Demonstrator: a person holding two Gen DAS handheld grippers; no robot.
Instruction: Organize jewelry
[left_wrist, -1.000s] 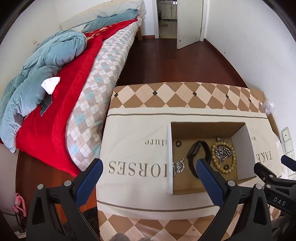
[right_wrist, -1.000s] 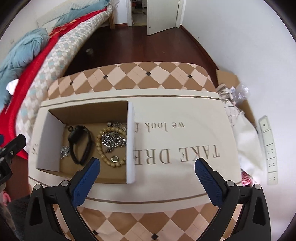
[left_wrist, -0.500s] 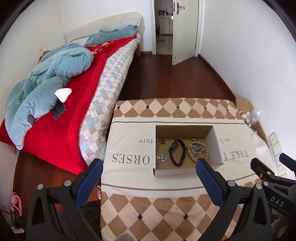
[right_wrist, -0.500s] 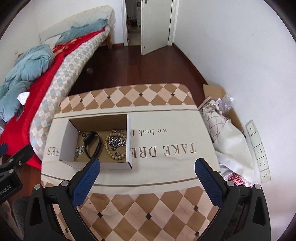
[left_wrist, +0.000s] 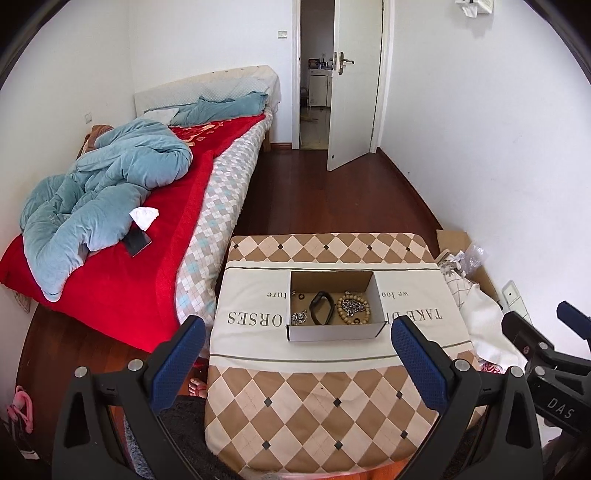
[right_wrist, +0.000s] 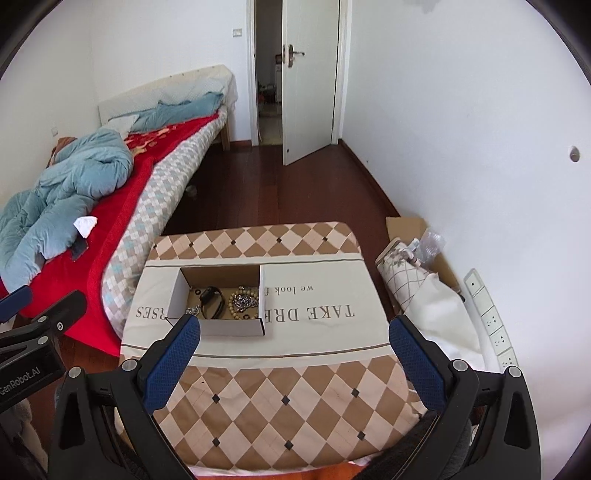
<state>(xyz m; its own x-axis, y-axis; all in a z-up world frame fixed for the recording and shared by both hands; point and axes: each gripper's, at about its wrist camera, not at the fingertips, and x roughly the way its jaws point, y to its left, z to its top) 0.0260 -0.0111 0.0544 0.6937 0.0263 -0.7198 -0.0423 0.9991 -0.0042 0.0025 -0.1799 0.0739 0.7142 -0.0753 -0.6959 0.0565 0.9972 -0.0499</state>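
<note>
A white cardboard box (left_wrist: 334, 333) (right_wrist: 232, 326) stands on the cloth-covered table (left_wrist: 317, 391) (right_wrist: 295, 387). Inside lie a black wristband (left_wrist: 320, 313) (right_wrist: 212, 297), a wooden bead bracelet (left_wrist: 352, 312) (right_wrist: 242, 300) with a silver chain (left_wrist: 354, 307) on it, a small silver piece (left_wrist: 299, 318) and a small black ring (left_wrist: 300, 296). My left gripper (left_wrist: 295, 363) is open and empty, held back well above the table's near side. My right gripper (right_wrist: 295, 362) is open and empty, likewise raised and back from the box.
A bed (left_wrist: 122, 229) with red blanket and blue duvet runs along the left. A bag, cardboard and plastic wrap (right_wrist: 417, 258) lie right of the table by the wall, with a power strip (right_wrist: 487, 314). An open door (left_wrist: 354, 85) is at the back.
Both grippers have pulled back and up, away from the box; it now looks much smaller and farther. Both stay open and empty. The jewelry in the box has not moved.
</note>
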